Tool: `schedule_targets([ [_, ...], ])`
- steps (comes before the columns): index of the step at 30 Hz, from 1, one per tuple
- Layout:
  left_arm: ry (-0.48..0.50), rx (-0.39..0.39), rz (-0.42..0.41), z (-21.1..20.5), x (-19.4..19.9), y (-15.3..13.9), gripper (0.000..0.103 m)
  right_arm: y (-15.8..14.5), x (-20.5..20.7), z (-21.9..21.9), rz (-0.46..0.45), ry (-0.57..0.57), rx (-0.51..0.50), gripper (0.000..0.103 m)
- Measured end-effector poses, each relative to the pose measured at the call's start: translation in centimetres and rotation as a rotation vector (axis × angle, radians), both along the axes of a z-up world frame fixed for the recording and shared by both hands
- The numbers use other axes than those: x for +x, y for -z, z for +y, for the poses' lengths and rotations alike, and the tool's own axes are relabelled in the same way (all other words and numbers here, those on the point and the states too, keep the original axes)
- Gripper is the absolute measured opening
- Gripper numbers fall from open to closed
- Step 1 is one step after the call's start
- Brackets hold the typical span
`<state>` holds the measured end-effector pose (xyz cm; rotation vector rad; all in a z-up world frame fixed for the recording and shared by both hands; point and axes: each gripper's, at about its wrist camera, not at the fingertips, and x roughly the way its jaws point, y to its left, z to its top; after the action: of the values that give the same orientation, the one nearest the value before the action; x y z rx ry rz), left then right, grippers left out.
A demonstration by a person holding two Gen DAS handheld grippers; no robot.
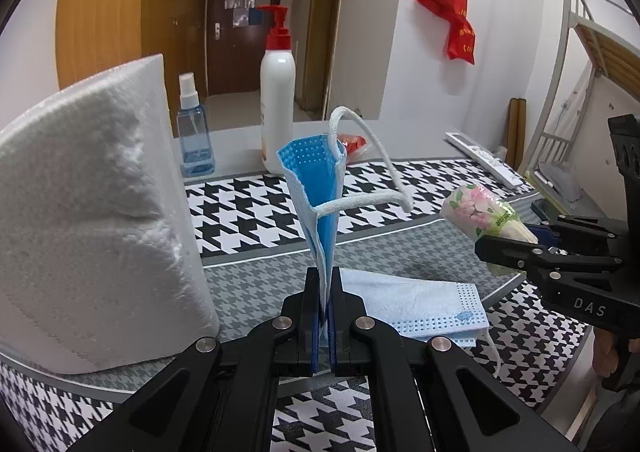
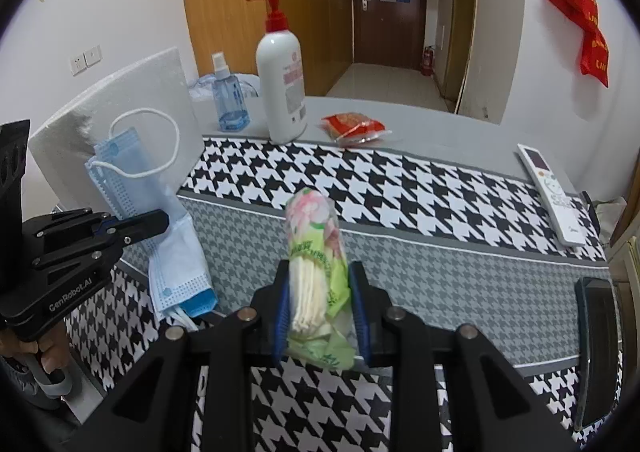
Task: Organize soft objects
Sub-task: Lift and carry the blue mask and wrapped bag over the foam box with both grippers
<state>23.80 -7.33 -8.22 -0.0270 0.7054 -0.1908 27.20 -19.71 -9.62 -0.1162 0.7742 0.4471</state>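
My left gripper [image 1: 325, 284] is shut on a blue face mask [image 1: 318, 188], held upright above the table with its white ear loop sticking out; it also shows in the right wrist view [image 2: 120, 172]. A second, pale blue mask [image 1: 420, 308] lies flat on the table below it, also seen in the right wrist view [image 2: 176, 268]. My right gripper [image 2: 320, 292] is shut on a floral tissue pack [image 2: 314, 244], held above the table; the pack also shows at the right of the left wrist view [image 1: 480, 212].
A white paper towel roll [image 1: 92, 212] stands at the left. A blue spray bottle [image 1: 194, 132] and a white pump bottle [image 1: 277, 92] stand at the back. A red packet [image 2: 354, 126], a remote [image 2: 550, 188] and a dark phone [image 2: 596, 348] lie on the houndstooth tablecloth [image 2: 440, 272].
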Motion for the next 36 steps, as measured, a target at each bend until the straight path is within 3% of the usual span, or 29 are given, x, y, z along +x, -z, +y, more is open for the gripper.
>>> schedule_targets([
  [36, -0.013, 0.028, -0.210, 1.3, -2.1, -8.0, 0.003, -7.5, -3.7, 0.7, -0.208, -0.008, 0.069, 0.032],
])
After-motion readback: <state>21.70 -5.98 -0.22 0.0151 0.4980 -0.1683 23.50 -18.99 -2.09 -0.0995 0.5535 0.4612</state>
